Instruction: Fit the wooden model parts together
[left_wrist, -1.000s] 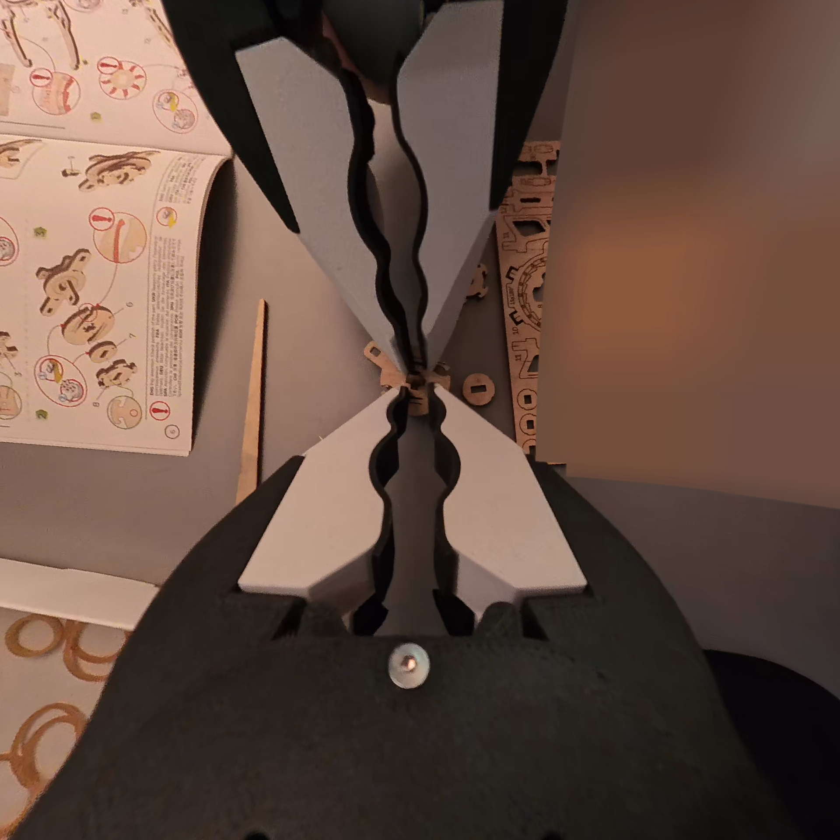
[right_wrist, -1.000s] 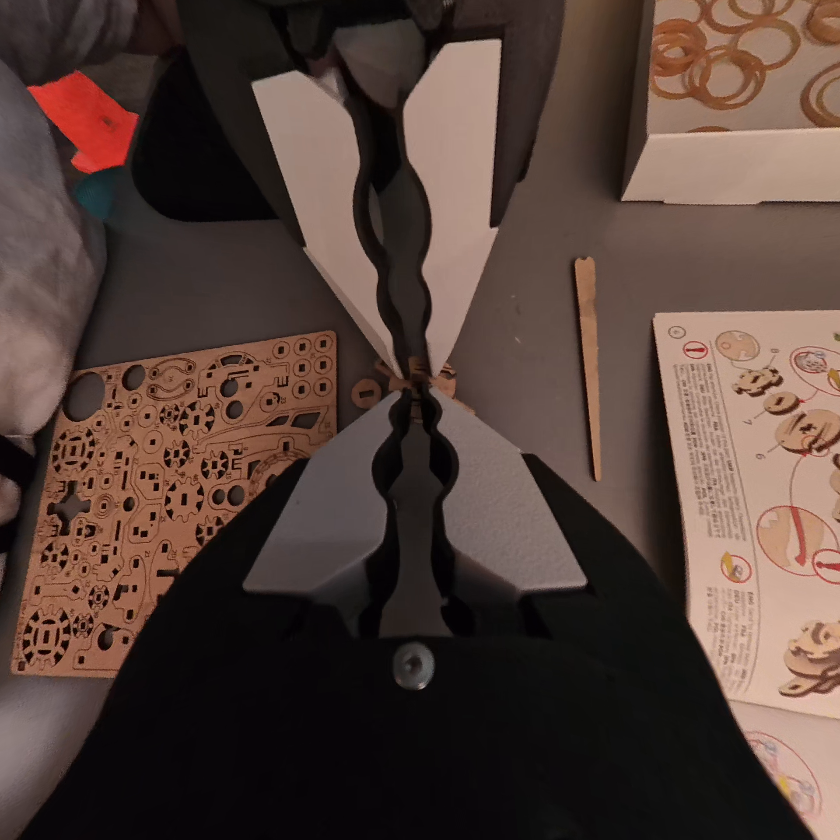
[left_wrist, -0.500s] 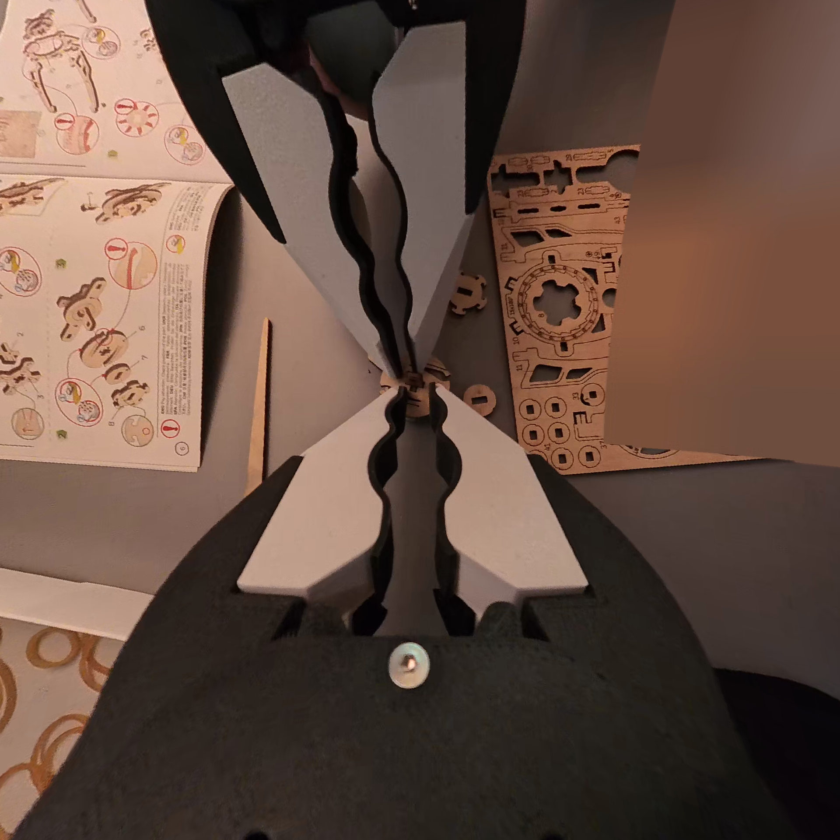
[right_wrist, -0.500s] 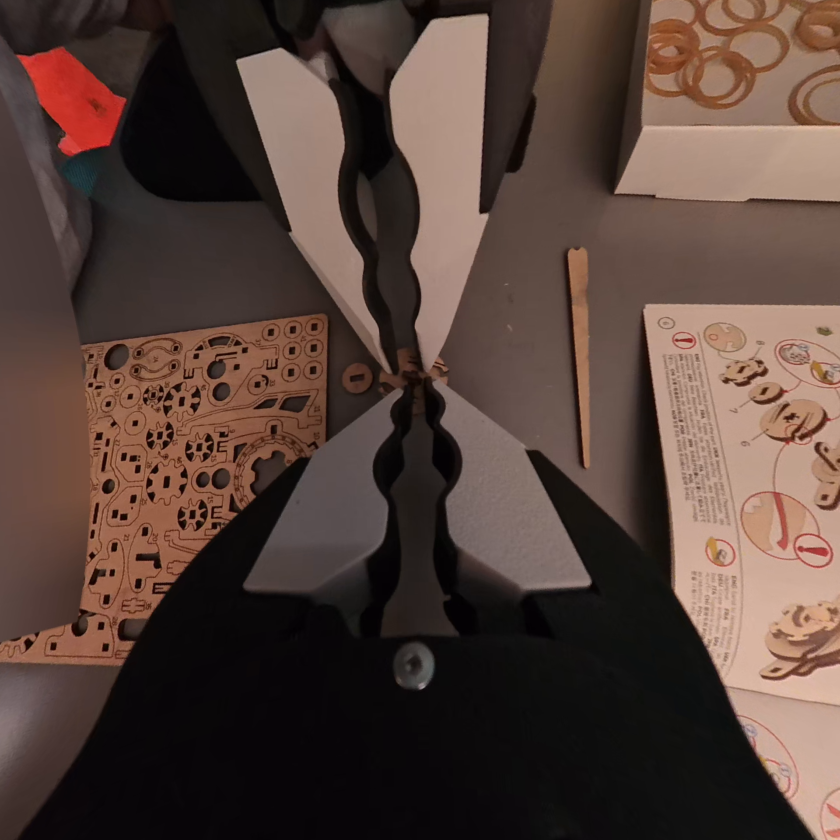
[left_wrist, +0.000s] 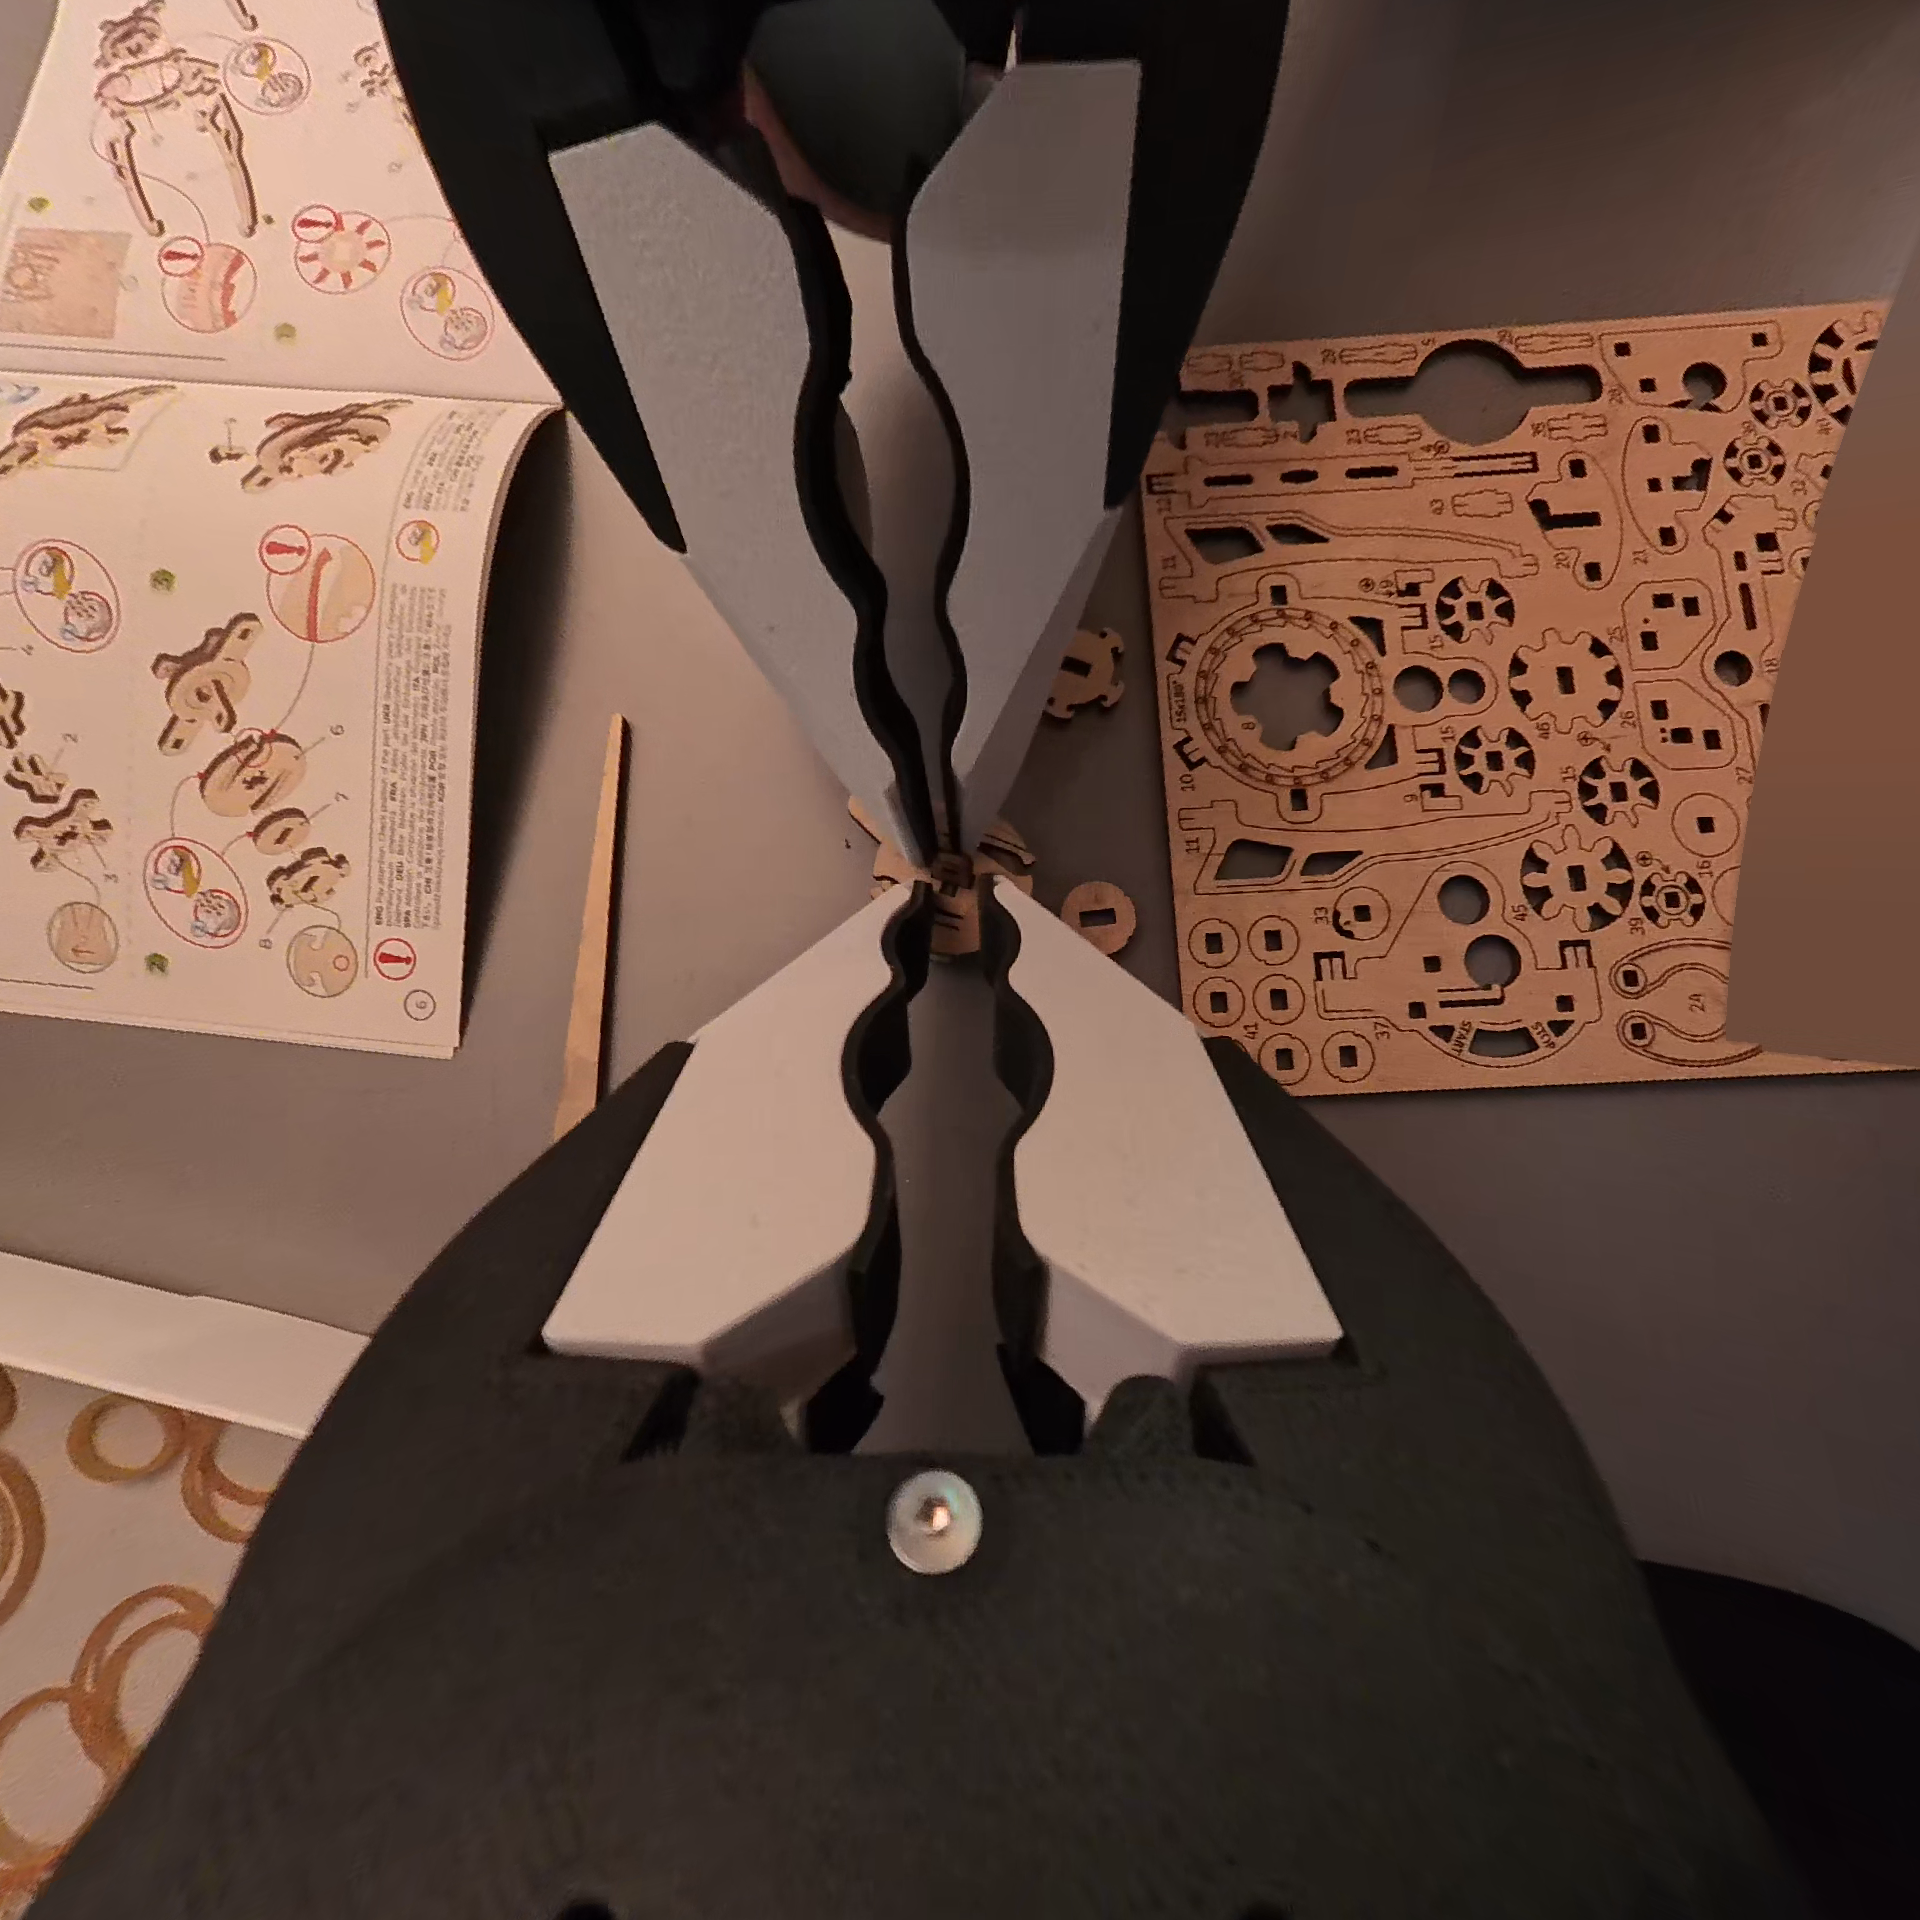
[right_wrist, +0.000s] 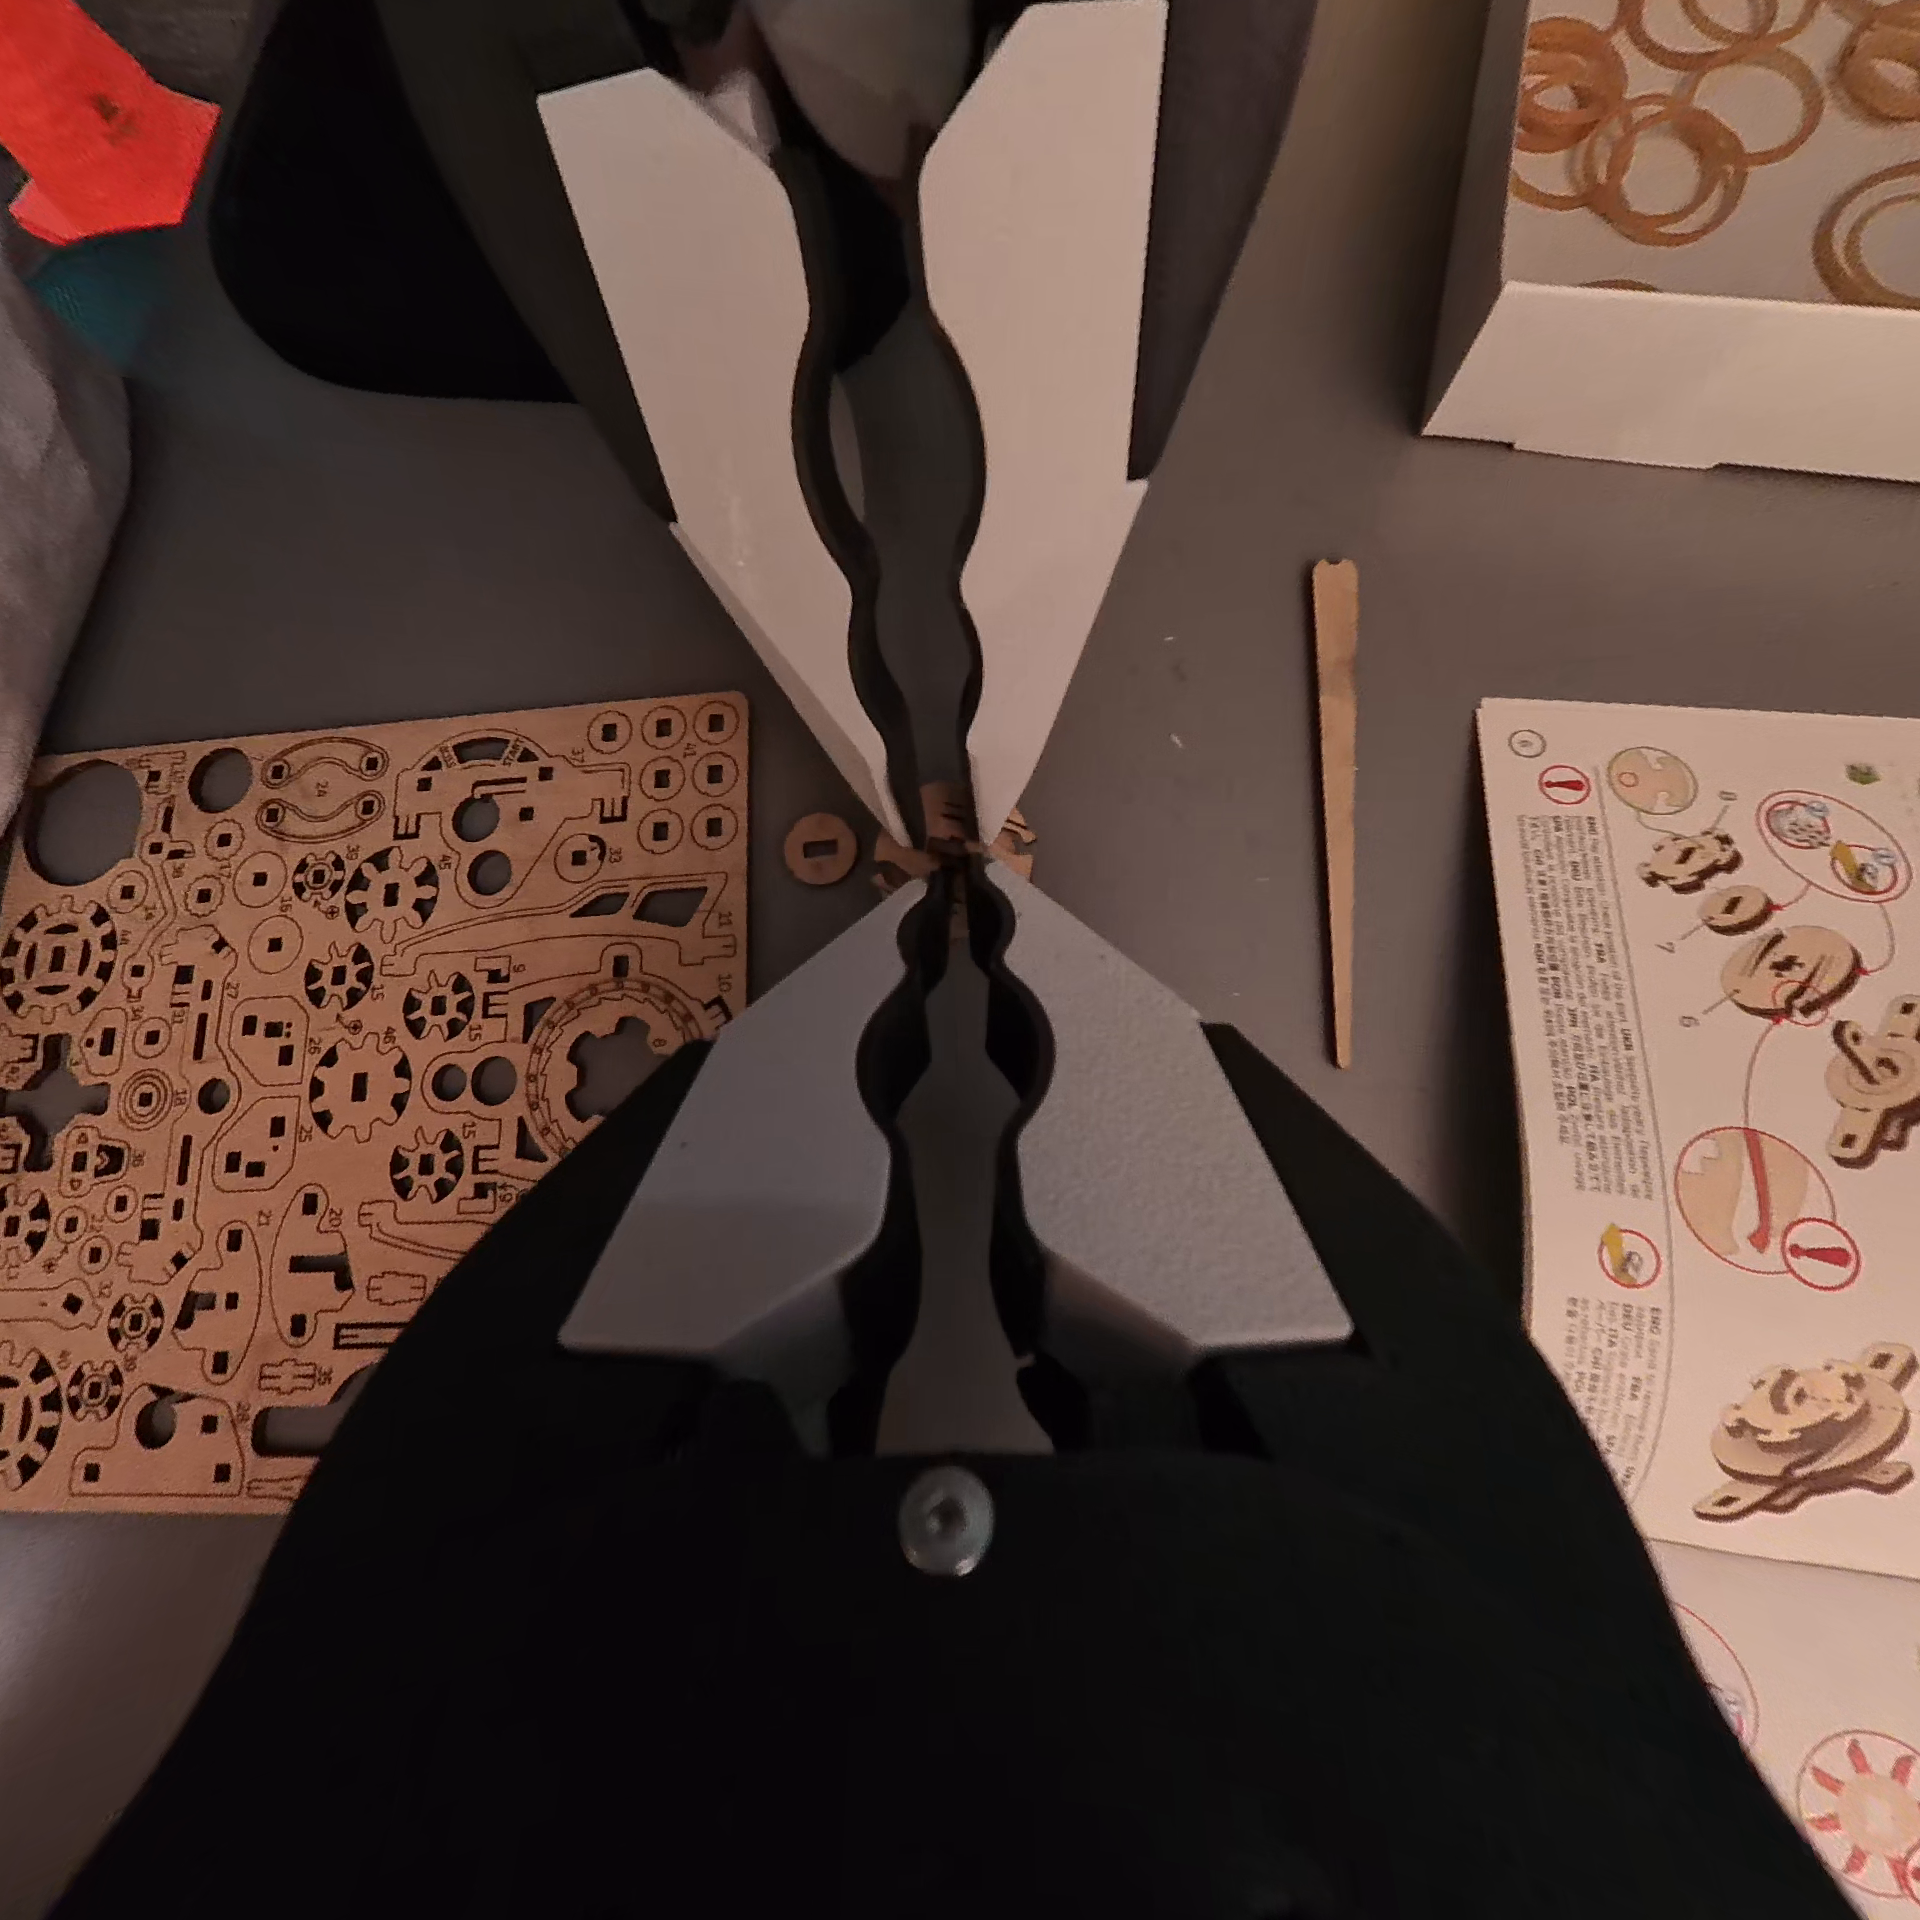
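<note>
**Operator:** Claw status first: my left claw (left_wrist: 948, 914) is pinched down on a small wooden part (left_wrist: 954, 920), and my right claw (right_wrist: 951, 883) comes in tip to tip from the far side, clamped on its own wooden piece (right_wrist: 948, 810). Both sets of jaws are nearly closed at the tips.

**Observer:** Where are the parts relative to the worktop (left_wrist: 1455, 1299)?

**Operator:** Held between the two claws, above a few loose pieces: a slotted disc (left_wrist: 1099, 914) just beside the tips and a lobed piece (left_wrist: 1086, 675) a little farther off. Whether my two parts are already seated in each other I cannot tell; the tips hide the joint.

**Observer:** How far along are we?

**Operator:** Early, I judge. The laser-cut sheet (left_wrist: 1507, 707) still carries most of its gears and plates, with only some holes punched out. The instruction booklet (left_wrist: 229, 644) lies open on my left, and a wooden stick (left_wrist: 597, 914) sits beside it untouched. A white box of rubber bands (right_wrist: 1704, 208) waits at the edge.

**Observer:** What is left?

**Operator:** Pressing this joint home, then nearly the whole sheet.
</note>
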